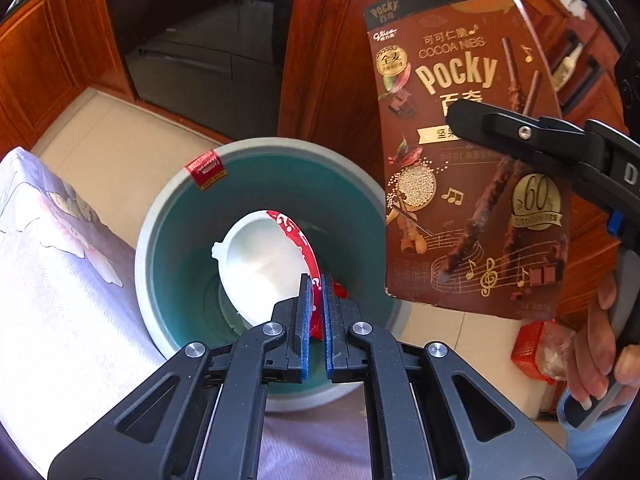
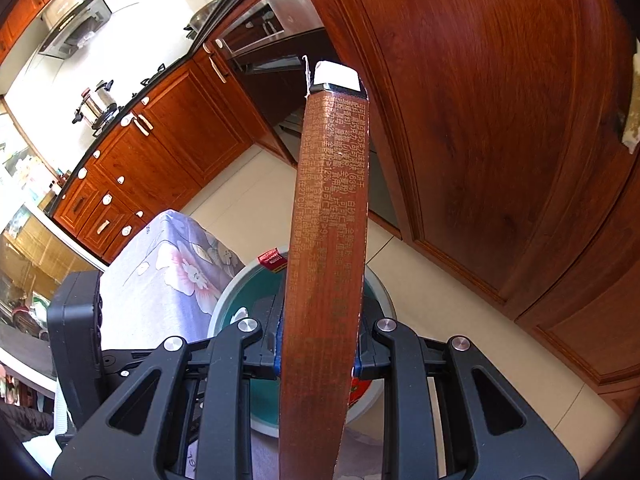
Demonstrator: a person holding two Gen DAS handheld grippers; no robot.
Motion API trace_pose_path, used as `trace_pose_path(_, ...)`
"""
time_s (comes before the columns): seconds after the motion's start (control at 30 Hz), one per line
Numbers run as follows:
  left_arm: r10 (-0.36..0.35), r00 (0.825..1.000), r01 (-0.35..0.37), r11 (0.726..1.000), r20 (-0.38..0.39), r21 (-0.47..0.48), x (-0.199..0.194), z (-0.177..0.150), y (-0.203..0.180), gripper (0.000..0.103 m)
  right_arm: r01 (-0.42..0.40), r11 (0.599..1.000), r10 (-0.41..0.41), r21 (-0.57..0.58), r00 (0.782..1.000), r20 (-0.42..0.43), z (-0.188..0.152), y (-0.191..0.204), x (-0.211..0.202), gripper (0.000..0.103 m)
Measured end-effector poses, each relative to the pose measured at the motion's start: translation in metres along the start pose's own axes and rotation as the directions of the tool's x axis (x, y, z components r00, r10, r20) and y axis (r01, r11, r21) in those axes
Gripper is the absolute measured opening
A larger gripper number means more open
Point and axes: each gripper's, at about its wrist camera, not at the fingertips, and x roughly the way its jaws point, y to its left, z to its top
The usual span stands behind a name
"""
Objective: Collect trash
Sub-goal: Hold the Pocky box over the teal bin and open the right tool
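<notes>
We've got the left gripper pinched tight on the red-and-white cup, hanging inside the mouth of the teal bin, so it's nearer; right gripper clamps the Pocky box across its narrow sides, long axis upright, just beside the rim; floral-covered furniture touches the bin; nothing blocks the drop.

Both views are bright and sharp under daylight, with no motion blur. Strong fisheye bending curves the wooden cabinets and leaves black corners. Left of the jaws, the floral cloth is washed out white. Ahead of the jaws, the bin's inside shows soft shadow.
</notes>
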Motion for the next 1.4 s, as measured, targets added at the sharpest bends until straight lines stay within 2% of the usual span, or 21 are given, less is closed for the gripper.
trace_pose_path(0.07,0.001,1.000,-0.001,1.000,-0.012,-0.020,0.001,0.001,0.004,0.011,-0.003,1.000,0.003,-0.008,1.000,-0.001,0.002,0.002,0.002,0.022)
trace_pose_path(0.1,0.009,1.000,-0.009,1.000,-0.013,-0.030,0.002,0.001,0.007,0.022,-0.005,1.000,0.005,-0.013,1.000,-0.001,0.003,0.003,0.003,0.022)
trace_pose_path(0.13,0.018,1.000,-0.018,0.999,-0.007,-0.043,0.001,0.001,0.010,0.045,-0.006,1.000,0.006,-0.016,1.000,-0.001,0.004,0.004,0.004,0.022)
trace_pose_path(0.17,0.030,1.000,-0.030,0.998,0.003,-0.054,-0.002,0.001,0.012,0.056,-0.008,1.000,0.008,-0.018,1.000,-0.002,0.004,0.005,0.005,0.022)
trace_pose_path(0.2,0.040,0.999,-0.039,0.997,0.022,-0.064,-0.005,0.000,0.015,0.061,-0.009,1.000,0.009,-0.019,1.000,-0.002,0.005,0.007,0.005,0.022)
trace_pose_path(0.5,0.064,0.996,-0.055,0.989,0.058,-0.135,-0.030,-0.010,0.034,0.075,-0.012,0.999,0.012,-0.036,1.000,-0.009,0.002,0.019,0.006,0.022)
trace_pose_path(0.73,0.105,0.989,-0.088,0.983,0.102,-0.164,-0.056,-0.026,0.043,0.096,-0.019,0.998,0.017,-0.063,0.999,-0.028,0.001,0.034,0.015,0.022)
trace_pose_path(1.1,0.156,0.974,-0.122,0.973,0.166,-0.197,-0.095,-0.061,0.056,0.099,-0.015,0.995,0.009,-0.098,0.998,-0.063,-0.003,0.058,0.032,0.022)
trace_pose_path(1.2,0.162,0.972,-0.125,0.971,0.172,-0.204,-0.105,-0.071,0.057,0.099,-0.012,0.995,0.006,-0.096,0.998,-0.060,-0.003,0.061,0.035,0.025)
trace_pose_path(1.23,0.163,0.971,-0.126,0.971,0.175,-0.205,-0.107,-0.073,0.058,0.099,-0.018,0.996,0.013,-0.091,0.998,-0.059,-0.003,0.062,0.035,0.041)
trace_pose_path(1.27,0.165,0.970,-0.128,0.970,0.177,-0.206,-0.108,-0.075,0.057,0.099,-0.015,0.996,0.010,-0.086,0.999,-0.050,-0.003,0.062,0.034,0.065)
trace_pose_path(1.3,0.168,0.969,-0.130,0.970,0.179,-0.207,-0.110,-0.077,0.058,0.099,-0.005,0.997,0.002,-0.082,0.999,-0.039,-0.004,0.063,0.033,0.075)
trace_pose_path(1.33,0.169,0.969,-0.130,0.969,0.181,-0.210,-0.111,-0.078,0.059,0.099,-0.004,0.997,0.002,-0.079,1.000,-0.028,-0.004,0.064,0.032,0.081)
trace_pose_path(1.4,0.163,0.969,-0.120,0.968,0.184,-0.220,-0.114,-0.082,0.062,0.099,-0.007,0.997,0.004,-0.073,0.999,-0.036,-0.004,0.066,0.029,0.081)
